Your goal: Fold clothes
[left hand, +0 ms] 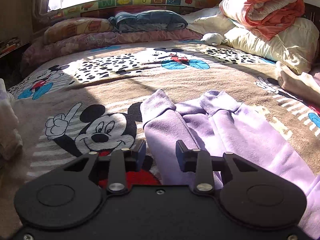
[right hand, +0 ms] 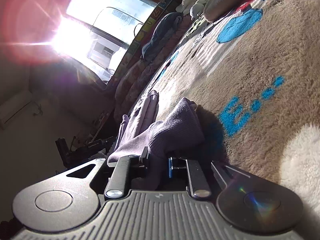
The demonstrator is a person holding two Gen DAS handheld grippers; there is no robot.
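A lilac fleece garment lies on the cartoon-mouse blanket, with two ribbed cuffs pointing toward the window. My left gripper is open low over the garment's left limb, and the cloth lies between its fingers without being pinched. In the right wrist view, which is tilted steeply, my right gripper is shut on a ribbed lilac cuff. That cuff is raised off the blanket. More lilac folds trail away behind it.
Folded quilts and pillows are piled at the back right, and a blue folded blanket lies under the window. A beige cloth lies at the right and pale clothes at the left edge. A black device stands beyond the garment.
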